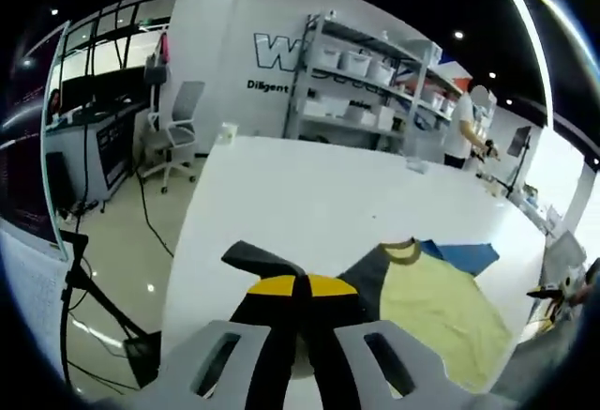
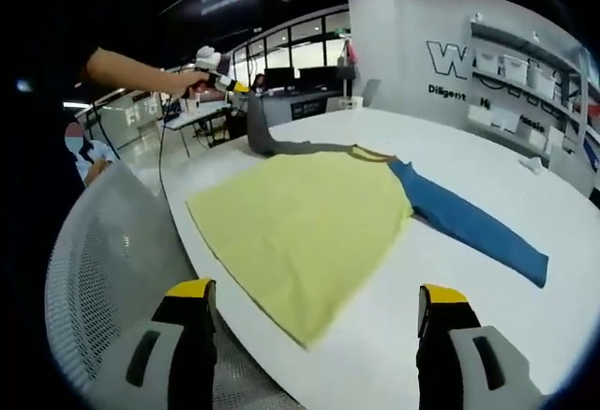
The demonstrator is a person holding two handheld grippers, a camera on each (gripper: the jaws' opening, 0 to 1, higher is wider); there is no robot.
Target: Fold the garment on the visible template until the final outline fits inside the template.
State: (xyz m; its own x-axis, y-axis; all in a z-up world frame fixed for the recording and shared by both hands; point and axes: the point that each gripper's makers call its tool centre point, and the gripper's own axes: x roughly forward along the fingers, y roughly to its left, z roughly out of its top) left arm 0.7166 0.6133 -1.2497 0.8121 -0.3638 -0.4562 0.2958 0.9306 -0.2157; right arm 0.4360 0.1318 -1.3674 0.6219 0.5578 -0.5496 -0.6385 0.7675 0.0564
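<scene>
I see the garment, a long-sleeved shirt (image 2: 305, 218) with a pale yellow body, one dark grey sleeve (image 2: 291, 145) and one blue sleeve (image 2: 469, 224), lying spread on the round white table (image 2: 487, 147). Its yellow hem sits near the table edge closest to my right gripper (image 2: 319, 321), and the blue sleeve stretches flat along the tabletop toward the far side.

My right gripper hangs just off that near edge, its yellow-tipped black jaws spread wide and holding nothing, with the shirt's hem corner lying between and ahead of them. A white mesh chair back (image 2: 103, 269) sits beside the left jaw.

My left gripper (image 1: 295, 288) has its jaws pressed together on the dark grey sleeve (image 1: 258, 260). In the right gripper view I see that same gripper (image 2: 220, 77) in a person's hand (image 2: 187, 80) at the far left edge of the table, lifting the sleeve's end up off the surface while the rest of the sleeve trails back to the collar.

I cannot make out a template on the table.
</scene>
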